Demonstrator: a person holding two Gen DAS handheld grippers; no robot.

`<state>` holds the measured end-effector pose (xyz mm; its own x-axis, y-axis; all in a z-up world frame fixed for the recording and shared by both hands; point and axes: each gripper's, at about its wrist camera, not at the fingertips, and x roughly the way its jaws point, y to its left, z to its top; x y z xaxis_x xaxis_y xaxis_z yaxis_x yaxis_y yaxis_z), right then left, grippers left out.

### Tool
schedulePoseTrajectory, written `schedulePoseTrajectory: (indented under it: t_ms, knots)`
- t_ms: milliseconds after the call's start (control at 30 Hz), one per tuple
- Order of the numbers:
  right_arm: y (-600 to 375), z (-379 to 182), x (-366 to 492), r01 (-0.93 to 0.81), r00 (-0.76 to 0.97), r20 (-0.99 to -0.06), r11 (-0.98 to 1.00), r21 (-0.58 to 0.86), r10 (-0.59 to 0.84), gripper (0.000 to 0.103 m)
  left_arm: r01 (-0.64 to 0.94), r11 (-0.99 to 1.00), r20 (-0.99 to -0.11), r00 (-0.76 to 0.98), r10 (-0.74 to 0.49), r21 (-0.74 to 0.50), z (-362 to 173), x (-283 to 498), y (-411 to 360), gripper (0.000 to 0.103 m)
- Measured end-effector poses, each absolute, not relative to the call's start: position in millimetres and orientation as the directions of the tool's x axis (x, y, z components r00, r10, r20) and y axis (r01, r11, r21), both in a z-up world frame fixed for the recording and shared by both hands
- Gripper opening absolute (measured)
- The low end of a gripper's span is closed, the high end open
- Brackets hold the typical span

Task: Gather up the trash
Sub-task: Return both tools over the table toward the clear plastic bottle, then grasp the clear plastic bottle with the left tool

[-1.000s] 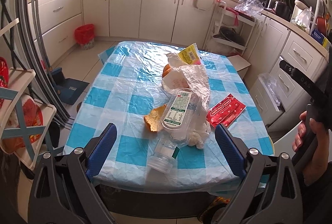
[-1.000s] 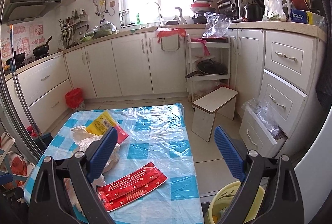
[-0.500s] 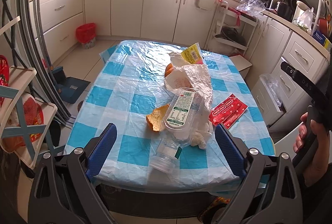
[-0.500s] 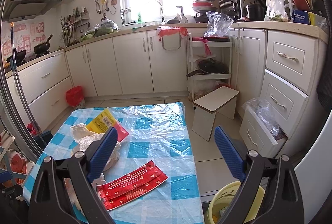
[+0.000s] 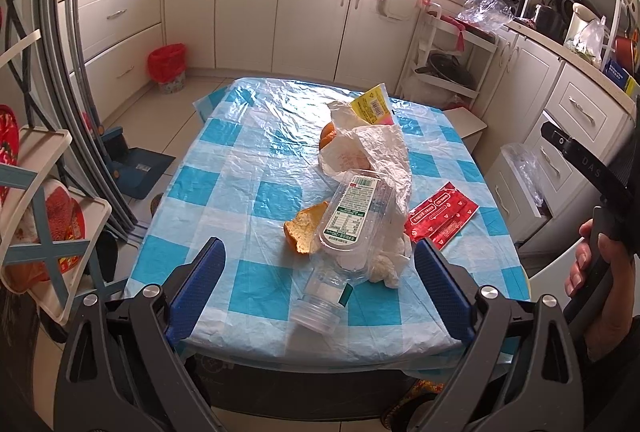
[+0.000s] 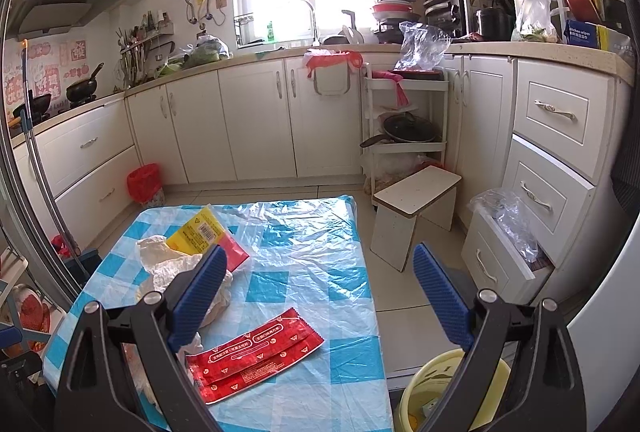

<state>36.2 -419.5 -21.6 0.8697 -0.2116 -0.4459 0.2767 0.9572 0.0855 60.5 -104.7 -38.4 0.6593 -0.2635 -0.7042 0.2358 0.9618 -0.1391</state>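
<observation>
Left tool [image 5: 318, 286]: spread, empty, above the tabletop [image 5: 248, 168].
Bottle [image 5: 344, 232]: clear, crushed, capless, lying between its fingers.
Right tool [image 6: 320, 296]: spread, empty.
Wrapper [image 6: 256, 356]: red, flat, just below-left.

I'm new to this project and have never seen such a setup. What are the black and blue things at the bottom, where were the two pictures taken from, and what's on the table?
No robot here: a person holds a handheld gripper in each hand, each with a fisheye camera looking along its blue-padded fingers. One picture is from the left gripper, the other from the right gripper. Both are open and empty. On the table lie a bottle, a peel, a white bag, a yellow packet and a red wrapper. A yellow bin stands beside it.
</observation>
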Motion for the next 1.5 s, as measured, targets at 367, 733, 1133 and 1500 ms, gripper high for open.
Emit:
schedulePoseTrajectory:
  t_ms: [367, 733, 1133, 1500]
  knots:
    - [-419, -23, 36, 0.27, 0.873, -0.444, 0.958, 0.09, -0.204, 0.091, 0.245, 0.959, -0.698, 0.662, -0.273, -0.144, -39, 61, -102, 0.091]
    - [-396, -28, 45, 0.173, 0.877, -0.462, 0.983, 0.057, -0.128, 0.091, 0.259, 0.949, -0.698, 0.646, -0.309, -0.181, -65, 79, -81, 0.092]
    - [-369, -34, 55, 0.068, 0.873, -0.486, 0.997, 0.041, -0.04, 0.091, 0.396, 0.913, -0.742, 0.582, -0.333, -0.099, -92, 104, -141, 0.093]
    - [-374, -39, 59, 0.083, 0.862, -0.507, 0.993, 0.087, -0.028, 0.091, 0.416, 0.894, -0.781, 0.498, -0.377, -0.166, -109, 128, -153, 0.056]
